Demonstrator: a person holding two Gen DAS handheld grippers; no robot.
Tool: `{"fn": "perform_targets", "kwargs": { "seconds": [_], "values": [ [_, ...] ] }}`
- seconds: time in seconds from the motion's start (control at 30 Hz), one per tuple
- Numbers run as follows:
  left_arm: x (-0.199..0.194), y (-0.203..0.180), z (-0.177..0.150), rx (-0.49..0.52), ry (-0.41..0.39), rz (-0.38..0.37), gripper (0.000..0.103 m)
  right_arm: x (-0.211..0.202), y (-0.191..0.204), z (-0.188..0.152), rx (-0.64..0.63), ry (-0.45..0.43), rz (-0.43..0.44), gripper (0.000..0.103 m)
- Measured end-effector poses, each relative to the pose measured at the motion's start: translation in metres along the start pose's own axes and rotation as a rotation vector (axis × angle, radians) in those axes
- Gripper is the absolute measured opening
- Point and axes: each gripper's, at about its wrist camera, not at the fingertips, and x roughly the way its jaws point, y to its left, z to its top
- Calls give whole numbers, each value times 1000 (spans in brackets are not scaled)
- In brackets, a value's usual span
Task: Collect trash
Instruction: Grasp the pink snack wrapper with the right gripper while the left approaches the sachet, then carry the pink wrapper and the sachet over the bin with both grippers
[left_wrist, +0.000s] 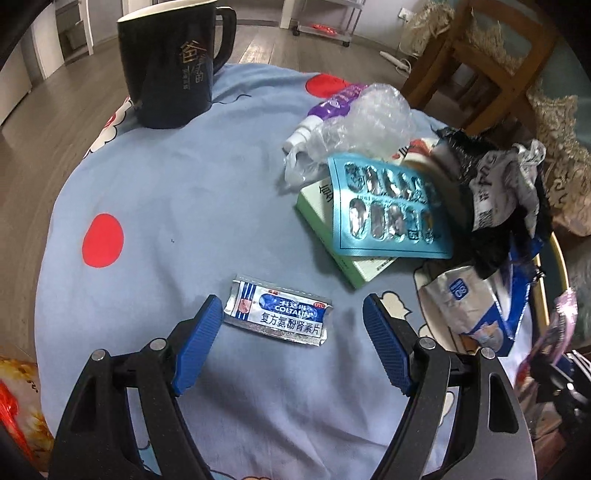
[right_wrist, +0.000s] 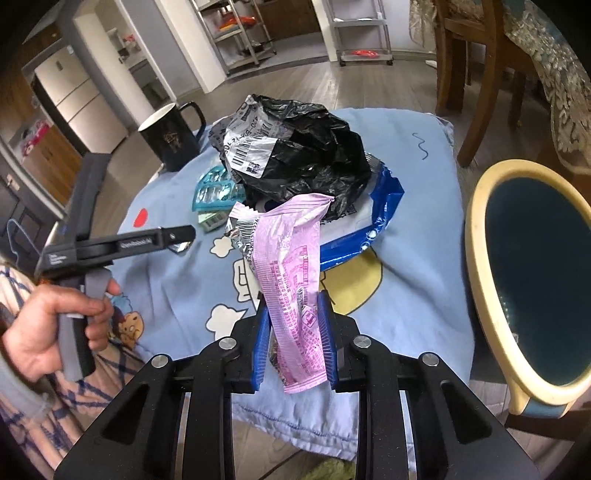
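My left gripper (left_wrist: 293, 310) is open, its blue fingers on either side of a flat silver and blue pill sachet (left_wrist: 277, 311) lying on the blue cloth. My right gripper (right_wrist: 295, 310) is shut on a pink wrapper (right_wrist: 291, 273) and holds it above the cloth. Behind it lies a crumpled black bag (right_wrist: 295, 155) with a white label, also in the left wrist view (left_wrist: 495, 192). A teal blister pack (left_wrist: 388, 206) rests on a green box (left_wrist: 325, 218). Clear crumpled plastic (left_wrist: 362, 122) and a purple tube (left_wrist: 340, 99) lie beyond.
A black mug (left_wrist: 170, 62) stands at the far left of the cloth-covered table (left_wrist: 184, 184). A blue and silver foil bag (left_wrist: 480, 306) lies at the right. Wooden chairs (left_wrist: 491, 55) stand beyond. A cream-rimmed round stool (right_wrist: 535, 273) stands right of the table. The left gripper (right_wrist: 122, 247) shows in the right wrist view.
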Motion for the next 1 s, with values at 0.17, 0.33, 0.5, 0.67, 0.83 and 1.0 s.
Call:
{"fn": "perform_targets", "kwargs": {
  "seconds": [0.17,0.33,0.5,0.67,0.83,1.0],
  "values": [
    [4,-7,0,44,0,30,75,-10,-1,0,10,-23,10,25],
    [4,-15,-2,112,-2,88,60,-22,-7,2,47,-60,33,25],
    [-5,-9,0,40,-2,30,60,-30,-11,4,70,-84,38,25],
    [-32,-8,5,1,-69,-58,60,-42,-16,3,88,-119,29,25],
    [-69,-23,12,34,-158,-137,60,-58,-28,3,120,-162,13,25],
    [-103,-48,18,85,-223,-209,60,-78,-46,2,159,-211,-21,25]
  ]
}}
